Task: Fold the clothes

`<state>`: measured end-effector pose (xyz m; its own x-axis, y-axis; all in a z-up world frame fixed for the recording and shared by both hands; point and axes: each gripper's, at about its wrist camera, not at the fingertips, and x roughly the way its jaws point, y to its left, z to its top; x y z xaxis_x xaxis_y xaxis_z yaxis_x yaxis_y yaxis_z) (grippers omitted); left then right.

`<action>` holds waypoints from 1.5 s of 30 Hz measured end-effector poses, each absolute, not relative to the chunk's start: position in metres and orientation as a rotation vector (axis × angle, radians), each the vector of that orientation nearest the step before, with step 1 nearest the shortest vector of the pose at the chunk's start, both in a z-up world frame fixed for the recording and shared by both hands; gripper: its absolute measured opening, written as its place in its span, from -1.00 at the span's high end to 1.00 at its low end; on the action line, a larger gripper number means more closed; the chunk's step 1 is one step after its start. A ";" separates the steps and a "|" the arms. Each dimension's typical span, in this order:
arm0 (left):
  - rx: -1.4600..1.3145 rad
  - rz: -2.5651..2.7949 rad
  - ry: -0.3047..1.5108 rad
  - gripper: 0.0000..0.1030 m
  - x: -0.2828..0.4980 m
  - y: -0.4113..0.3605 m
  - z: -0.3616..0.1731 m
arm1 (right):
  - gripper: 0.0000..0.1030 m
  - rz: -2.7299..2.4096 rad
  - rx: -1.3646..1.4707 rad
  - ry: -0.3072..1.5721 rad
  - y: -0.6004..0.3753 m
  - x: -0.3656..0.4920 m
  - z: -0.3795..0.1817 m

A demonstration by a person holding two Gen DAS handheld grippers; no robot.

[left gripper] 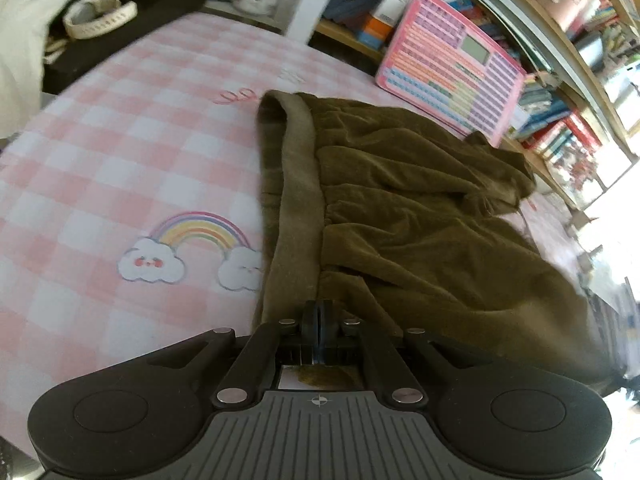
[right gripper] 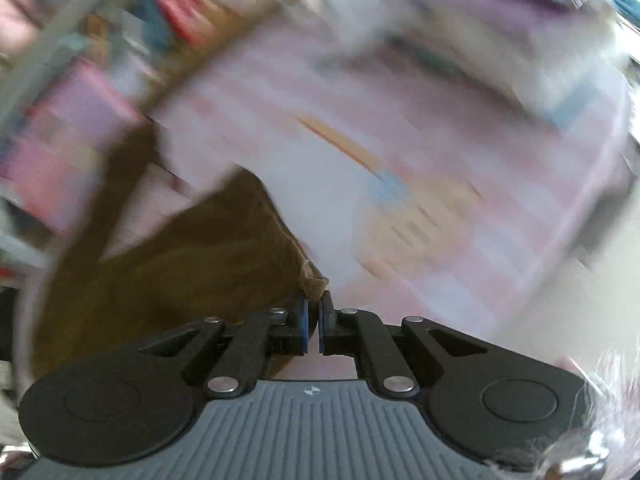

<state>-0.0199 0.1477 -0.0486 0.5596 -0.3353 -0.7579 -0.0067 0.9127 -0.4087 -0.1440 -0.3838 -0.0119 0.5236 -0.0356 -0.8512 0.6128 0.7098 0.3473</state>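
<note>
Looking at the garment: an olive-brown piece of clothing [left gripper: 400, 208] lies rumpled on the pink-and-white checked sheet [left gripper: 120, 152], kinda bunched up, with its lighter ribbed waistband [left gripper: 298, 184] running away from the left wrist camera toward the far edge of the sheet.

Where it sits: toward the right side of the sheet as the left wrist camera sees it, just beside the rainbow-and-clouds print [left gripper: 192, 248], the waistband edge covering a bit of the right-hand cloud.

Left gripper [left gripper: 318, 320]: fingers clenched together, pinching the near end of the garment by the waistband. Fabric runs straight up from the fingertips.

Right gripper [right gripper: 314, 312]: fingers nearly together with a thin gap showing, and a ribbed corner of the garment [right gripper: 314, 280] sits right at the tips. It looks pinched, but honestly the gap makes it hard to call, so I can't tell for sure.

Right wrist view: super motion-blurred. You can make out the brown fabric [right gripper: 180, 264] spreading off to the left of the fingers and the pink sheet [right gripper: 440, 160] beyond, not much else.

Background stuff: a pink toy tablet with rows of buttons [left gripper: 452, 64] leans at the far right edge of the sheet, touching or just behind the garment's far end. Shelves of books [left gripper: 560, 136] behind that. A white strappy thing [left gripper: 98, 16] rests on something dark past the far left corner.
</note>
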 end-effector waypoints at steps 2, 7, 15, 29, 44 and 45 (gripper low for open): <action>-0.371 -0.214 0.969 0.96 -0.019 0.145 -0.048 | 0.91 -0.454 0.710 0.968 -0.382 -0.150 -0.024; -0.360 -0.237 0.979 0.95 -0.016 0.148 -0.049 | 0.91 -0.433 0.672 0.909 -0.377 -0.136 -0.004; -0.355 -0.249 0.987 0.94 -0.012 0.149 -0.049 | 0.91 -0.032 0.488 0.480 -0.326 -0.130 0.139; -0.383 -0.285 0.991 0.94 -0.008 0.154 -0.052 | 0.88 -0.494 0.596 0.940 -0.381 -0.143 -0.018; -0.427 -0.266 0.909 0.85 -0.018 0.160 -0.029 | 0.34 -0.374 0.398 0.850 -0.337 -0.109 0.023; -0.435 -0.255 0.906 0.84 -0.021 0.160 -0.029 | 0.32 -0.351 0.384 0.846 -0.333 -0.106 0.024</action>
<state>-0.0208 0.1602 -0.0287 0.5951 -0.3918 -0.7017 0.0315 0.8838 -0.4668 -0.1059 -0.3325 0.0245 0.6135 -0.1467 -0.7759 0.4458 0.8754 0.1871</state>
